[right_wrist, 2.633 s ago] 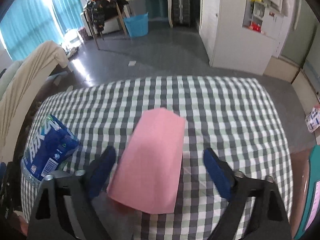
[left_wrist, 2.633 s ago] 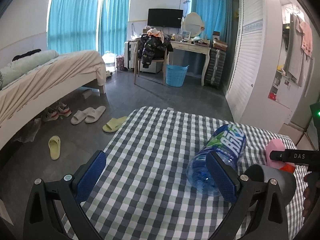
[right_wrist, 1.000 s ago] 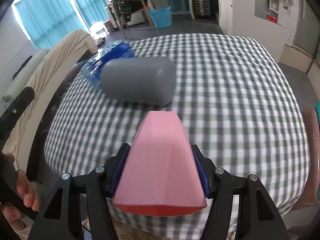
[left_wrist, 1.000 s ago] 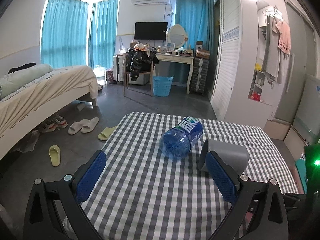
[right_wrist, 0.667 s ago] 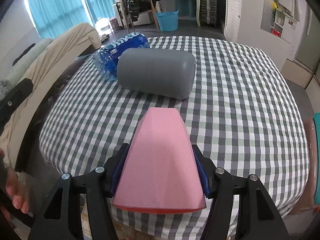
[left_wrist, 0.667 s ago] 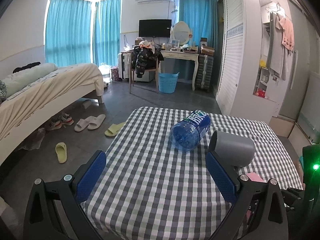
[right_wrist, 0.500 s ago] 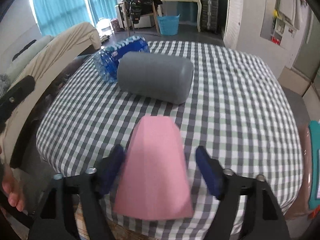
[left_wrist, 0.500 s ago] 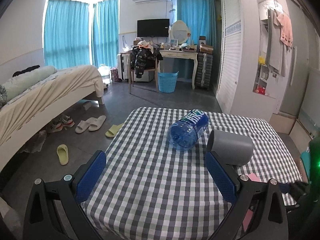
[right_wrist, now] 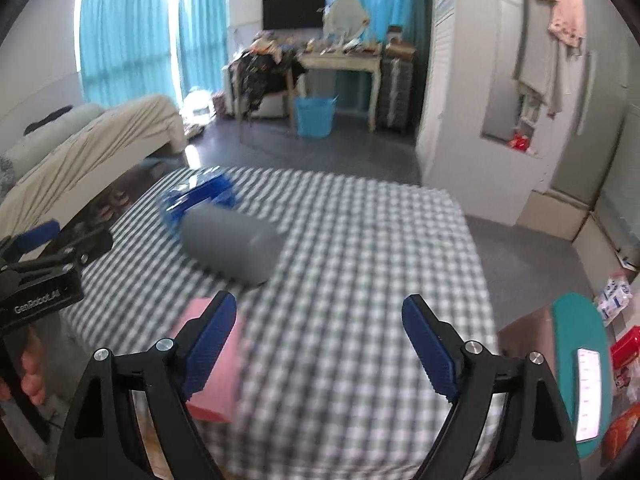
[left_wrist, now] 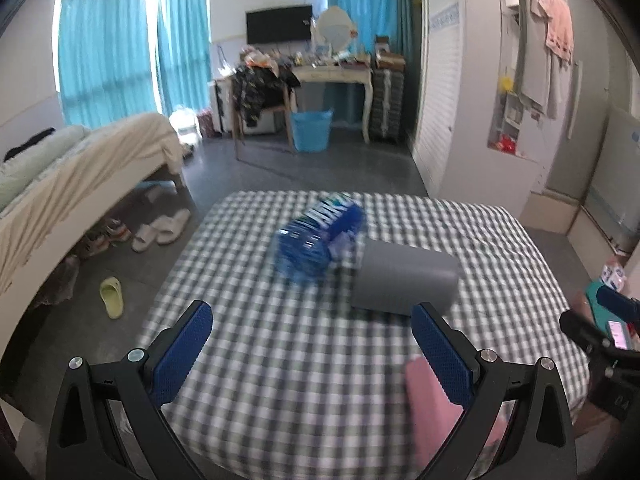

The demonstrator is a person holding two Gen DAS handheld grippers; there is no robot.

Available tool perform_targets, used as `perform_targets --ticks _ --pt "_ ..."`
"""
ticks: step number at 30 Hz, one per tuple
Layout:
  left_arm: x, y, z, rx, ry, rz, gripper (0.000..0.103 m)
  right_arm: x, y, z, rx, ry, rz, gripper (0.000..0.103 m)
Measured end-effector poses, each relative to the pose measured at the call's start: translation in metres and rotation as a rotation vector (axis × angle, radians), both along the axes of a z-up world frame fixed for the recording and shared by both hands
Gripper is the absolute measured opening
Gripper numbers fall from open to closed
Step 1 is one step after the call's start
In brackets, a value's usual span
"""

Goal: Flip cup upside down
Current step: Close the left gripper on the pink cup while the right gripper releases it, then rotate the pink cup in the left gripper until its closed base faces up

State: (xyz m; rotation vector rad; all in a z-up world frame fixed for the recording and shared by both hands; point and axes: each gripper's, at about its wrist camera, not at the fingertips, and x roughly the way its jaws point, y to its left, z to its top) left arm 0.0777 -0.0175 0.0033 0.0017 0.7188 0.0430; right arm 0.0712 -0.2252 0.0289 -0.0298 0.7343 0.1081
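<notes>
The pink cup (right_wrist: 218, 364) stands upside down, wide rim down, near the front edge of the checked table (right_wrist: 360, 264). It sits just left of my right gripper (right_wrist: 320, 340), which is open and empty. The cup also shows in the left wrist view (left_wrist: 432, 412), partly behind the right finger of my left gripper (left_wrist: 312, 344), which is open and empty above the table's near side.
A grey cylinder (left_wrist: 404, 282) lies on its side mid-table, touching a blue water bottle (left_wrist: 316, 240) also on its side. Both show in the right wrist view, the cylinder (right_wrist: 230, 242) and the bottle (right_wrist: 200, 196). A bed, slippers and a desk lie beyond.
My right gripper has opened and let go of the pink cup, then pulled back and to the right. The cup stays on the table. Both views are blurred by motion.
</notes>
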Motion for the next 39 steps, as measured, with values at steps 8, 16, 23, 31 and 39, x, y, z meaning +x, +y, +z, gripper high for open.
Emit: perform_targets --ticks 8,16,23,31,39 --pt "0.022 -0.053 -0.018 0.03 0.127 -0.087 0.103 0.012 -0.054 -0.012 0.066 0.017 -0.075 0.085" --pt "0.032 -0.078 -0.049 0.047 0.261 -0.142 0.101 0.022 -0.067 -0.031 0.111 0.048 -0.075 0.085" --pt "0.041 -0.083 -0.067 0.051 0.345 -0.166 0.101 0.029 -0.059 -0.045 0.125 0.083 -0.048 0.085" --pt "0.05 -0.079 -0.087 0.007 0.435 -0.191 0.084 0.031 -0.06 -0.05 0.123 0.091 -0.065 0.085" --pt "0.05 -0.082 -0.082 -0.028 0.435 -0.215 0.063 0.031 -0.06 -0.049 0.12 0.089 -0.072 0.085"
